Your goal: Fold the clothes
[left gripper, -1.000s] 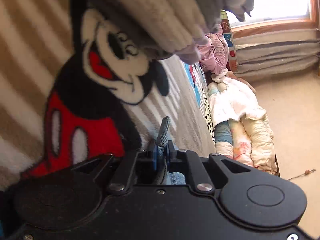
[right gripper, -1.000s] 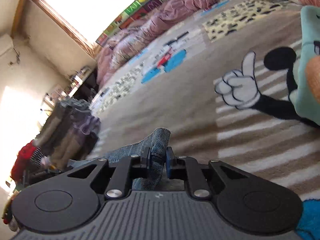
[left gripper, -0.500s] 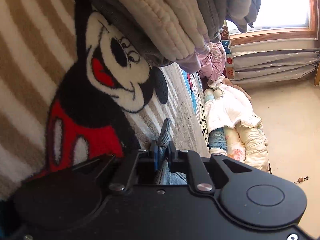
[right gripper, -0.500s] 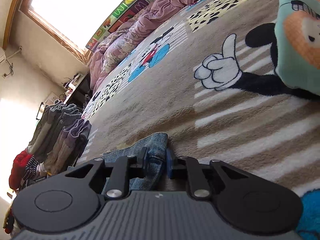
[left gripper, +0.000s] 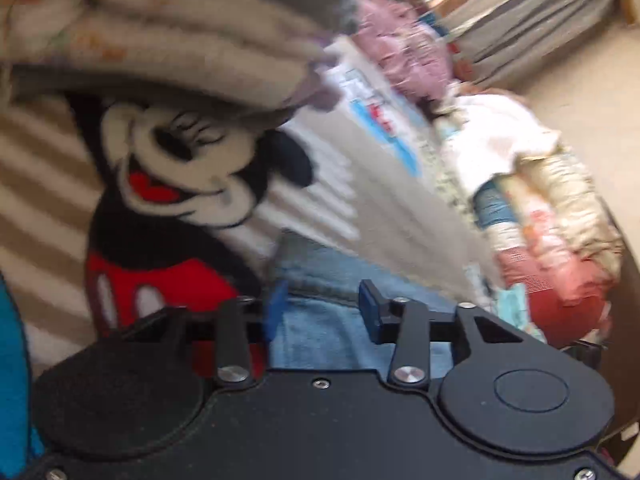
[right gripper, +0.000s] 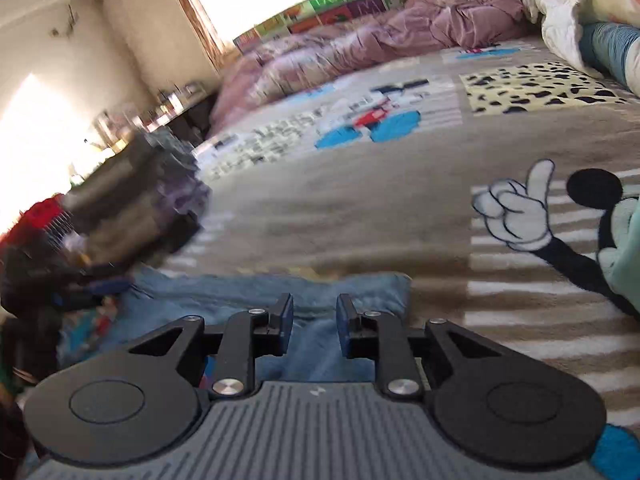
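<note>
Denim, a pair of jeans by the look of it, lies flat on the cartoon blanket, right under both tools. The left gripper and right gripper stand with jaws apart, holding nothing. Stacks of folded clothes nearby suggest work well along; whether this piece needs another fold I cannot tell. Its visible edge runs crosswise between the 2 grippers; its full length is hidden.

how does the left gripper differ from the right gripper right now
The left gripper has a smooth black body, while the right gripper has a ribbed grey one. The left's jaws are spread wider than the right's. Both are open over the denim garment, gripping nothing.
</note>
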`<state>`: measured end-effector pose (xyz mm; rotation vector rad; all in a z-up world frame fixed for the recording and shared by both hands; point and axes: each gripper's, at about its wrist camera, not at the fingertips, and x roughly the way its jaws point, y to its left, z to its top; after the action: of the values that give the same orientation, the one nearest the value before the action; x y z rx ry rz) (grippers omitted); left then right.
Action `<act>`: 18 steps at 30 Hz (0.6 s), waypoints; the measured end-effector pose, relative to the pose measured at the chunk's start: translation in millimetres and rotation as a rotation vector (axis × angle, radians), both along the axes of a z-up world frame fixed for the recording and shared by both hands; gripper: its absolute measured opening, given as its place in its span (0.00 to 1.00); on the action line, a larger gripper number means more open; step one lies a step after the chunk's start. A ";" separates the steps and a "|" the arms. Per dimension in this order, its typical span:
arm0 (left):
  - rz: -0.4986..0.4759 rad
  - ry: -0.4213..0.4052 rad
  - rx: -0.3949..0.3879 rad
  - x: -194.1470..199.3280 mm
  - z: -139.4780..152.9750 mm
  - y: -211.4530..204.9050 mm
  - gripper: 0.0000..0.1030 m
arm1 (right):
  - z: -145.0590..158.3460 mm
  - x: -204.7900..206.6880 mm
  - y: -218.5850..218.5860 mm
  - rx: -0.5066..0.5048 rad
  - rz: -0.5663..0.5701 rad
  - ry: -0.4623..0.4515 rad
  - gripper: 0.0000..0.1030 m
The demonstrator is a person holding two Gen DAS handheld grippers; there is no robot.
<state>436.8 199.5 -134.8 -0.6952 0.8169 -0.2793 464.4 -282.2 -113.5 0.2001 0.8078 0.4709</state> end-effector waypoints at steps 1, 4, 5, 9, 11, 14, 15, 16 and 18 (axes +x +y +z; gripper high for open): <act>0.016 0.014 -0.043 0.7 -2.1 7.4 0.09 | -10.2 1.6 -6.1 0.026 -0.014 0.007 0.04; 0.079 -0.077 0.050 -8.8 22.8 12.1 0.38 | -11.5 1.3 -20.4 0.130 -0.063 0.046 0.09; 0.099 -0.111 0.100 -11.8 31.8 10.7 0.49 | -6.5 -2.4 -15.9 0.125 -0.059 0.019 0.15; 0.038 -0.080 0.122 -2.6 22.7 -5.5 0.57 | 11.5 -7.9 17.2 0.044 0.012 -0.083 0.46; 0.031 -0.100 0.185 -0.4 20.4 -18.5 0.57 | 16.1 -5.0 39.9 -0.035 0.066 -0.112 0.46; 0.003 -0.156 0.182 -1.1 23.3 -25.8 0.32 | 15.9 -4.8 62.1 -0.045 0.118 -0.092 0.46; -0.002 -0.165 0.178 -1.4 23.1 -26.4 0.32 | 15.4 -7.9 67.4 -0.053 0.129 -0.091 0.46; -0.009 -0.181 0.180 -2.8 23.3 -26.6 0.28 | 14.9 -11.1 72.7 -0.062 0.140 -0.091 0.46; -0.045 -0.223 0.185 -8.1 25.0 -29.4 0.18 | 14.7 -16.2 80.7 -0.084 0.156 -0.095 0.46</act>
<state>428.7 170.1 -109.8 -0.4629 0.6364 -0.3113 448.2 -201.5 -98.8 0.0368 0.7512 0.5874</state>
